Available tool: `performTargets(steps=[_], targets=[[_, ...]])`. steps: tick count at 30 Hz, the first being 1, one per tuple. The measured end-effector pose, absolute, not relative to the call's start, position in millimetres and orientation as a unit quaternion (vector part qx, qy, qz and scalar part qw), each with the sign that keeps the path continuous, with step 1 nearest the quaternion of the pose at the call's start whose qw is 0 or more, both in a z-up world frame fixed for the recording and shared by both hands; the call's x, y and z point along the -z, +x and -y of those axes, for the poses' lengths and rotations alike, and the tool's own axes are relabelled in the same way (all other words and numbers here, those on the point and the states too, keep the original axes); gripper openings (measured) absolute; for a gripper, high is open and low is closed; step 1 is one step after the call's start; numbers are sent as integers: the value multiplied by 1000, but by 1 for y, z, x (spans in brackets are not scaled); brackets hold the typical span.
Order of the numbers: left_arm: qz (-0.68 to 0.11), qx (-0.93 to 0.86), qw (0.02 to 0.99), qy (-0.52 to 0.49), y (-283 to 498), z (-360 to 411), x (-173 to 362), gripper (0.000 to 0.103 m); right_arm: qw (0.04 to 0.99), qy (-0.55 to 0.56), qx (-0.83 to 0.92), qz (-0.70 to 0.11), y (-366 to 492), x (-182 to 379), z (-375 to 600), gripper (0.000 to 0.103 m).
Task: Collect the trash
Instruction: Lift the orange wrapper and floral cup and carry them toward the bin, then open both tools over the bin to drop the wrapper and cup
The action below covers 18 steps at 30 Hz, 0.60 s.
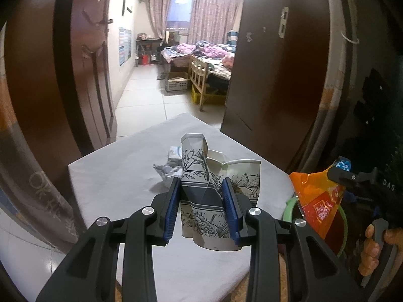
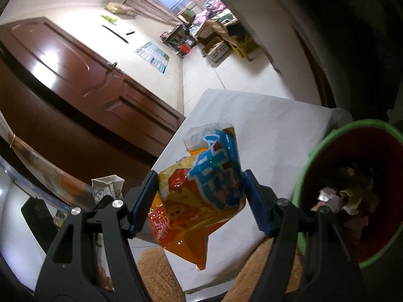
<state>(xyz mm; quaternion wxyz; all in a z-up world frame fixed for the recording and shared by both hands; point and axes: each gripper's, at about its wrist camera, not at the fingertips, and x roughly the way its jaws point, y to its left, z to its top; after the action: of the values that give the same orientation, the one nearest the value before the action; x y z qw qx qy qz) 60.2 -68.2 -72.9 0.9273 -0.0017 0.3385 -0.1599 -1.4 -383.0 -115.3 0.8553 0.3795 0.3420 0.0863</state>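
My left gripper (image 1: pixel 201 209) is shut on crushed paper cups (image 1: pixel 204 201) printed with grey flowers, held above the grey table (image 1: pixel 113 181). In the right wrist view those cups (image 2: pixel 107 185) show at the left, behind my gripper's arm. My right gripper (image 2: pixel 201 198) is shut on an orange and blue snack bag (image 2: pixel 199 193), lifted off the table (image 2: pixel 277 130). The same bag (image 1: pixel 317 198) hangs at the right of the left wrist view, with a hand (image 1: pixel 372 246) below it. A green-rimmed bin (image 2: pixel 352 201) with several crumpled scraps inside stands right of the bag.
A small white box (image 1: pixel 175 154) and a crumpled silver wrapper (image 1: pixel 166 171) lie on the table beyond the cups. Dark brown doors (image 1: pixel 63 75) flank a doorway into a bedroom. A brown fuzzy mat (image 2: pixel 156 271) lies under the table's near edge.
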Motion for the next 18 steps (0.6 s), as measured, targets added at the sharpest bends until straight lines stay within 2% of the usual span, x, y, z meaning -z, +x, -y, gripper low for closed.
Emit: performTargets(steps=[18], targets=[[-365,281,885,66,34,177,96,31,853,420,5,-311,-58,127,467,67]])
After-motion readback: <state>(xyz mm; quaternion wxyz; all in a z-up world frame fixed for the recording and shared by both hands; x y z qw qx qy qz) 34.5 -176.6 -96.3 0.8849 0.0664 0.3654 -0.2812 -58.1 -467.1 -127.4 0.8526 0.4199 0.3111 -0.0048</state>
